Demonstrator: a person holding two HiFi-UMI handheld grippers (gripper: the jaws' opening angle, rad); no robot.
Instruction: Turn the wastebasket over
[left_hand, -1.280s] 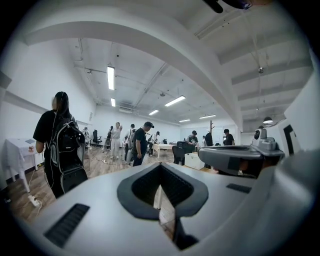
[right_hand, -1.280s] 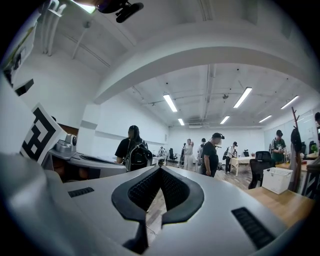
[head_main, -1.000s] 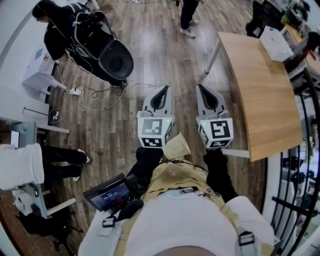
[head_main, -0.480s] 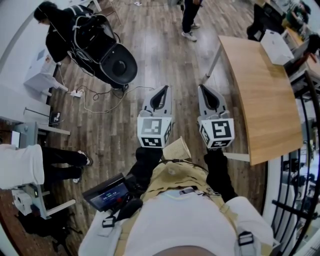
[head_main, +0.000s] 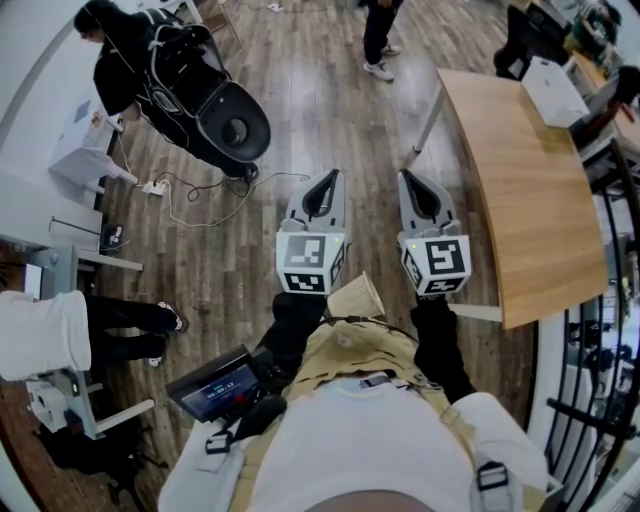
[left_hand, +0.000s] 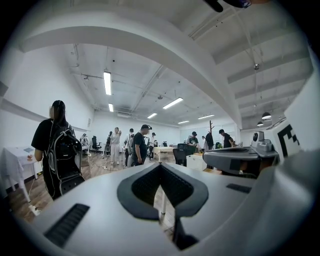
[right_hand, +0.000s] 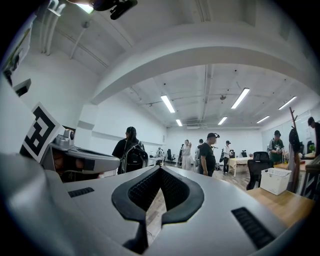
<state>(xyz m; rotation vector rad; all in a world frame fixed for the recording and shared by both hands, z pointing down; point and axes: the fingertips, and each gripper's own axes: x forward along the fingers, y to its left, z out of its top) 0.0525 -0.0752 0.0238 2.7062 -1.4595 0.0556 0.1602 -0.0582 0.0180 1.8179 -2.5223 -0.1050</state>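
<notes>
A black, round, bin-like thing (head_main: 235, 125) with a dark opening lies on the wooden floor at the far left, beside a person in black with a backpack (head_main: 165, 55). I cannot tell for sure that it is the wastebasket. My left gripper (head_main: 325, 178) and right gripper (head_main: 413, 178) are held level, side by side, well short of it. Both are shut and hold nothing. In the left gripper view the left gripper (left_hand: 160, 165) has its tips together, with that person (left_hand: 57, 150) at the left. The right gripper (right_hand: 160, 167) is also closed tip to tip.
A long wooden table (head_main: 520, 180) runs along the right, with a white box (head_main: 550, 85) at its far end. A cable and power strip (head_main: 150, 185) lie on the floor at the left. Another person (head_main: 378, 35) stands ahead, and someone's legs (head_main: 125, 315) stretch in from the left.
Both grippers stay where they were, still shut. The person in black and the round black thing shift only slightly in the picture.
</notes>
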